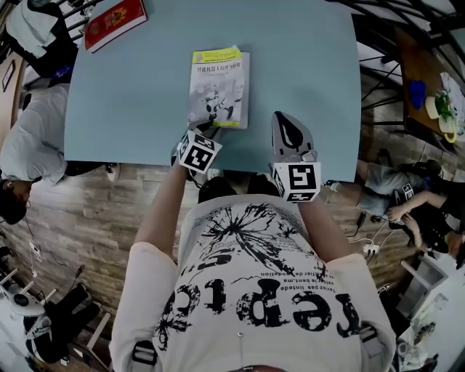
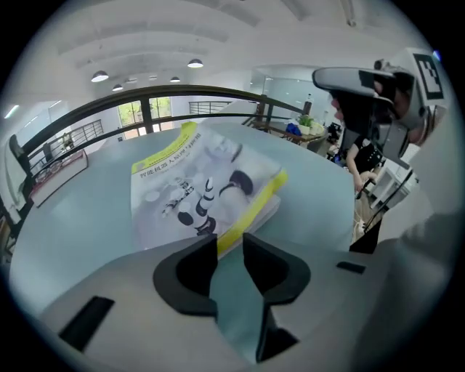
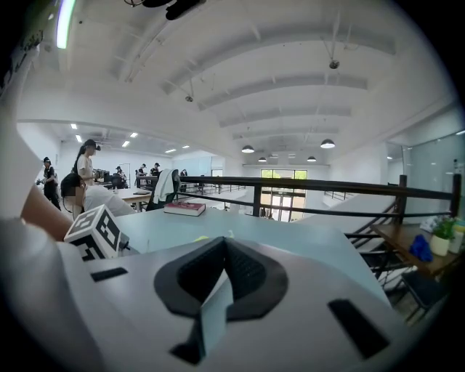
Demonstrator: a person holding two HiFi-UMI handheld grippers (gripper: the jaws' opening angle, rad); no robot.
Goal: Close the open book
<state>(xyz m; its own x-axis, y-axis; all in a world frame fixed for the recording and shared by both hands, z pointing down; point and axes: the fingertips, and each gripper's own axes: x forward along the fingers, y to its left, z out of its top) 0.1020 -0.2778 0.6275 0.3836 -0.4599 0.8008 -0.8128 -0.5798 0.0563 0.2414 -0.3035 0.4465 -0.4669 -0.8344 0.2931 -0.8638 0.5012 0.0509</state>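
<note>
The book (image 1: 219, 89) lies closed and flat on the light blue table (image 1: 305, 65), its cover with a yellow band facing up. In the left gripper view the book (image 2: 196, 185) sits just beyond the fingertips, its yellow near edge close to them. My left gripper (image 1: 205, 132) (image 2: 229, 243) points down at that near edge, open, with only bare table showing in the gap. My right gripper (image 1: 281, 118) (image 3: 221, 243) hovers to the right of the book over the table's front edge, shut, its tips meeting on nothing.
A red book (image 1: 115, 22) (image 3: 184, 208) lies at the table's far left corner. A person (image 1: 29, 145) sits by the left side, another person (image 1: 407, 196) crouches at the right. A dark railing (image 3: 305, 185) runs behind the table.
</note>
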